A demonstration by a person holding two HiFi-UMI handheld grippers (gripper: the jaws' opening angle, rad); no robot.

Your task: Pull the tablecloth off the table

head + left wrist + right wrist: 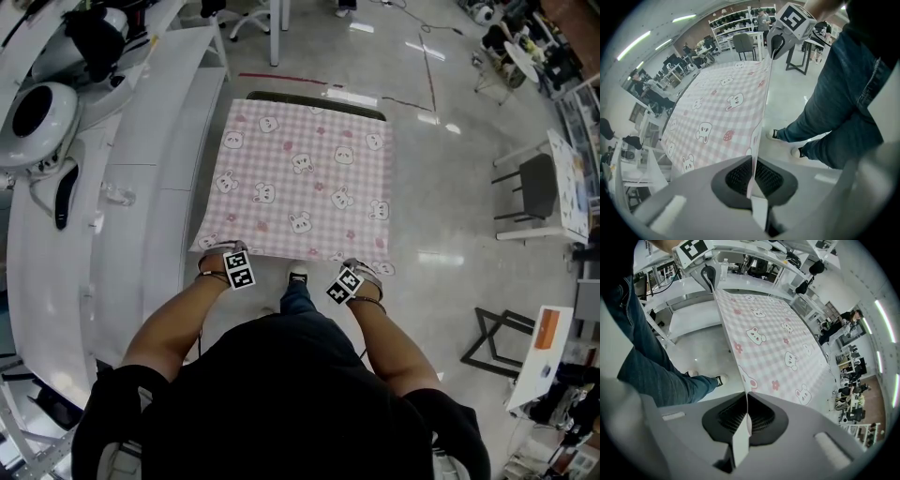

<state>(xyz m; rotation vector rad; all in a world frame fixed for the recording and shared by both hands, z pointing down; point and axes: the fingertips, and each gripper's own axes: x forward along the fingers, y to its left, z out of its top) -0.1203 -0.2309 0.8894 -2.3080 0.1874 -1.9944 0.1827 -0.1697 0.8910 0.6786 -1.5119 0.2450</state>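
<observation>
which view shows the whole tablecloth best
The head view: the whole tablecloth lies in frame from above, near corners to far edge. Each gripper view shows it foreshortened, stretching away from a pinched corner.

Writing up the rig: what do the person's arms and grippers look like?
The left gripper and right gripper have grey jaws with black ribbed pads; each carries a white cube with black square markers. The person wears a black short-sleeved top.

**Pink cloth held by two corners**

The tablecloth [305,178] has pink and white checks with little bears and flowers. It lies spread flat in the middle of the frame. The left gripper [753,180] and the right gripper [746,417] pinch its two near corners. A dark strip of tabletop [314,99] peeks out at the cloth's top edge.
</observation>
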